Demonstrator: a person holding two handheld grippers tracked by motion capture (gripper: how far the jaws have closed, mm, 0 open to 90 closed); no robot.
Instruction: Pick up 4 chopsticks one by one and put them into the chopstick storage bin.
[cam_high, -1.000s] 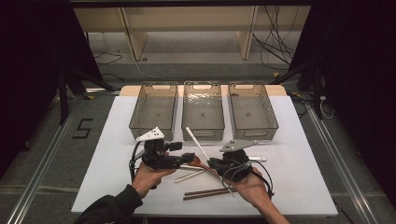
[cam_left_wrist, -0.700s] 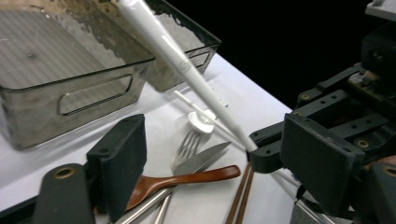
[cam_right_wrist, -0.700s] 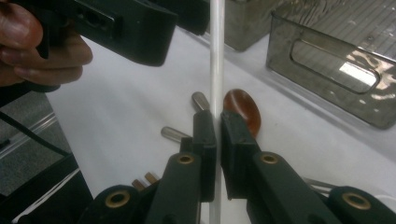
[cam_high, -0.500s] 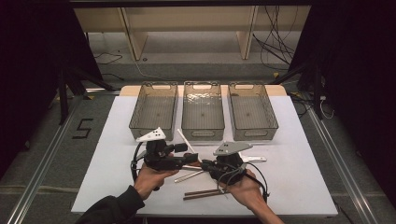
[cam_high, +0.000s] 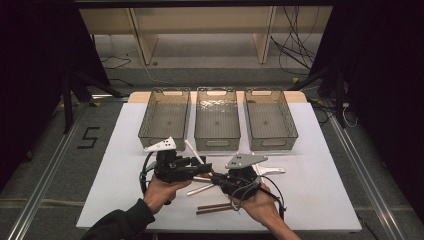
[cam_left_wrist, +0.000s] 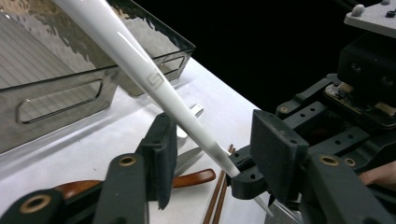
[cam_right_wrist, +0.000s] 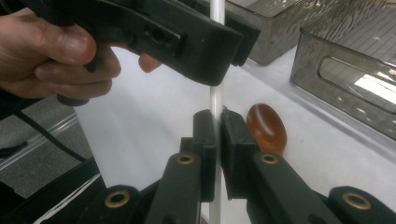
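The right gripper is clenched on a white chopstick — in the right gripper view its two black jaws pinch the thin rod, which rises straight up between them. In the high view this gripper sits near the front edge of the white table, held in the person's right hand.

The left gripper stands around the same chopstick: the rod slants between its jaws with a gap on either side, and the jaws have just been closing on it without the pads pressing yet. The left hand holds this gripper just beside the other.

On the table by the grippers lie a pair of dark brown chopsticks, a metal utensil and a wooden spoon, its brown bowl just behind the right gripper's jaws.

Farther back, three smoky clear plastic bins stand side by side — the left bin, the middle bin and the right bin. The chopstick's free end points up toward the gap between the left and middle bins.
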